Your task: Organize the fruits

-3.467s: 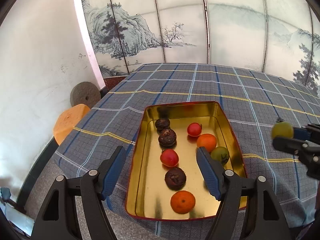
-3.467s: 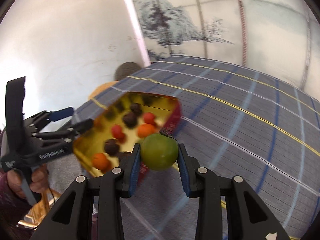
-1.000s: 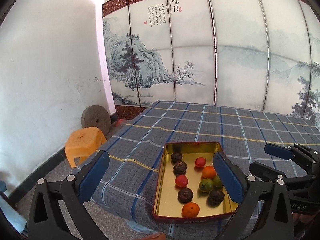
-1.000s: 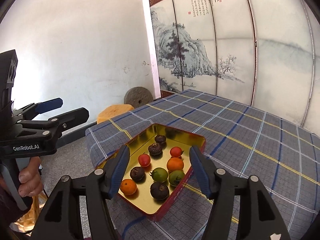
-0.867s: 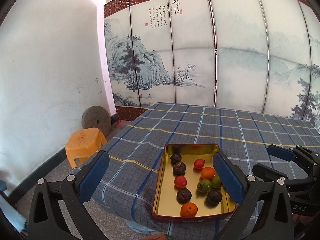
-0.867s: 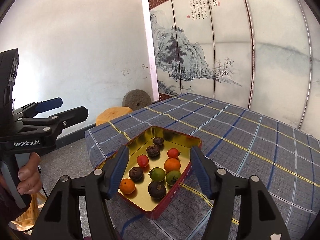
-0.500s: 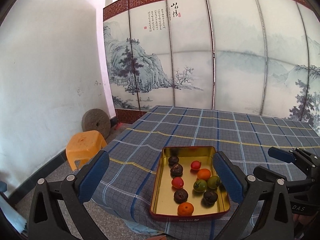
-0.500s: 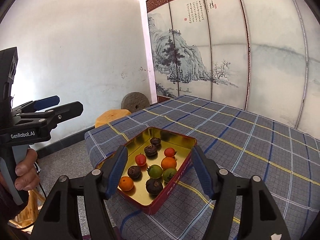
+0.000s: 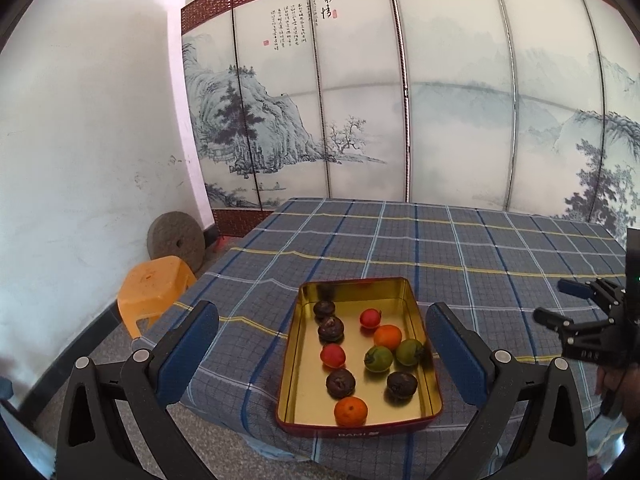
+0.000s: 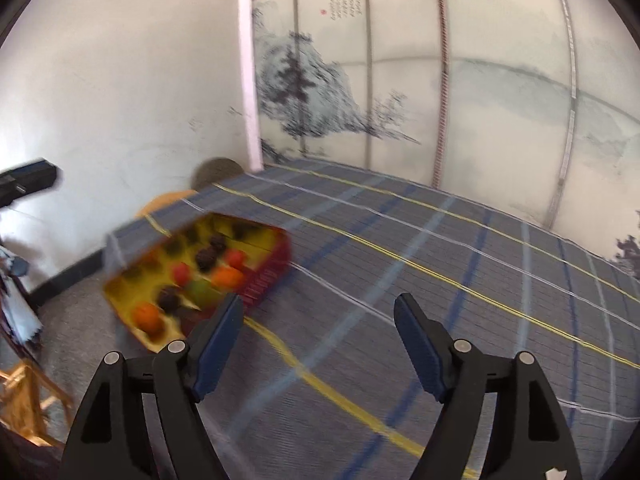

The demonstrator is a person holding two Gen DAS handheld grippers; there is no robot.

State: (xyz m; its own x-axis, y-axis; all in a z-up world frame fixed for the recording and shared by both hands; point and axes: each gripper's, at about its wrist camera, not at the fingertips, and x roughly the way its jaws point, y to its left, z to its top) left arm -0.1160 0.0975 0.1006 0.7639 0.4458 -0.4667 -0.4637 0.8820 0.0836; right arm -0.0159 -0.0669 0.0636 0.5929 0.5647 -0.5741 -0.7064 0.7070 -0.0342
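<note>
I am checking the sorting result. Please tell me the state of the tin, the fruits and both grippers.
Tin: open, no lid, flat on the checked cloth.
Fruits: ten, all inside the tin.
Left gripper: open, empty.
Right gripper: open, empty, jaws just widened.

1. The left black plastic two-finger gripper [image 9: 322, 344] has two angular arms, each with a triangular cut-out low down.
2. Each arm carries two round silver screws near its upper joint.
3. Its fingers [image 9: 188, 344] are faced with flat dark-blue pads.
4. The right black plastic two-finger gripper [image 10: 318, 340] is built the same: black triangulated arms, silver screws, dark-blue pads.
5. A small white chip marks the lower corner of its outer arm.
6. Seen from the left wrist camera, the right gripper [image 9: 560, 304] shows black linkage bars, a blue-tipped finger and small white lettering, too small to read.
7. Below that lettering, a hand [image 9: 618, 390] grips a black handle with a thin dark cable.
</note>
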